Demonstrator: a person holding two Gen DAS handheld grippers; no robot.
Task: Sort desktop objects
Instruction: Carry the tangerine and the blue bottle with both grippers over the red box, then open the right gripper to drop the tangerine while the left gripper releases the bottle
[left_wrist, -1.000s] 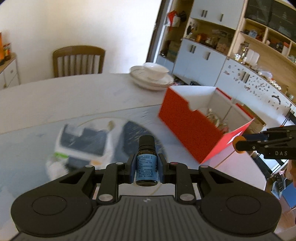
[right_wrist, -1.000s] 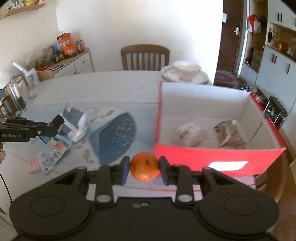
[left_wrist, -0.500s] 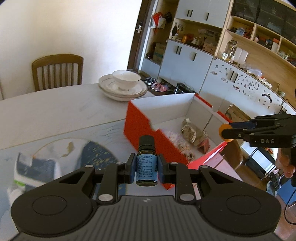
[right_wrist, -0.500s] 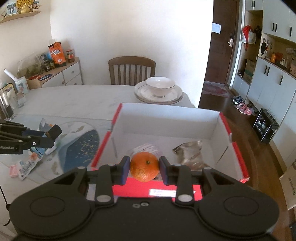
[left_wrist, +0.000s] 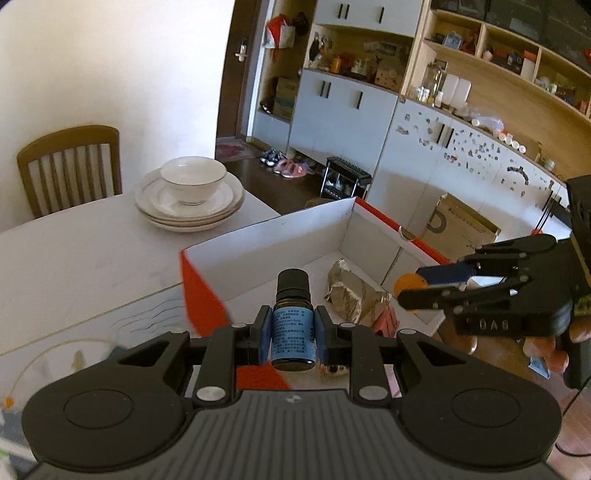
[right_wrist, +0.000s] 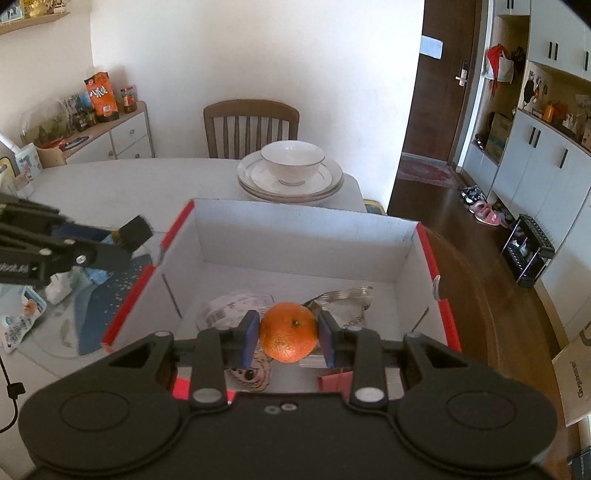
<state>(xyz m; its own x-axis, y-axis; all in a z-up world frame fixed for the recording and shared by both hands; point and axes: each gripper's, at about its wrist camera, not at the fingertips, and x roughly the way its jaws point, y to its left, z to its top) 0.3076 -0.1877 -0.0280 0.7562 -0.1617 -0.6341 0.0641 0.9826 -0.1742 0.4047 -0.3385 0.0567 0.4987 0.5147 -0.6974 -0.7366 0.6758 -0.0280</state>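
Note:
My left gripper (left_wrist: 293, 334) is shut on a small dark bottle (left_wrist: 293, 325) with a blue label, held upright over the near left corner of the red box (left_wrist: 201, 291). My right gripper (right_wrist: 289, 332) is shut on an orange (right_wrist: 289, 331), hanging above the open red box (right_wrist: 303, 236) with white inner walls. Crumpled wrappers (right_wrist: 229, 308) and a foil packet (left_wrist: 349, 293) lie on the box floor. In the left wrist view the right gripper (left_wrist: 417, 291) reaches in from the right with the orange (left_wrist: 408, 284). The left gripper's fingers (right_wrist: 125, 236) show at the left of the right wrist view.
A white bowl on stacked plates (right_wrist: 291, 171) stands behind the box on the white table (right_wrist: 129, 181). Packets and a tissue pack (right_wrist: 26, 314) lie on a patterned mat (right_wrist: 96, 317) left of the box. A wooden chair (right_wrist: 251, 125) is at the far side. Cabinets (left_wrist: 461, 158) line the right.
Both grippers have moved over the red box, still carrying the bottle and the orange. The box now fills the middle of both views and the mat has slid off to the left.

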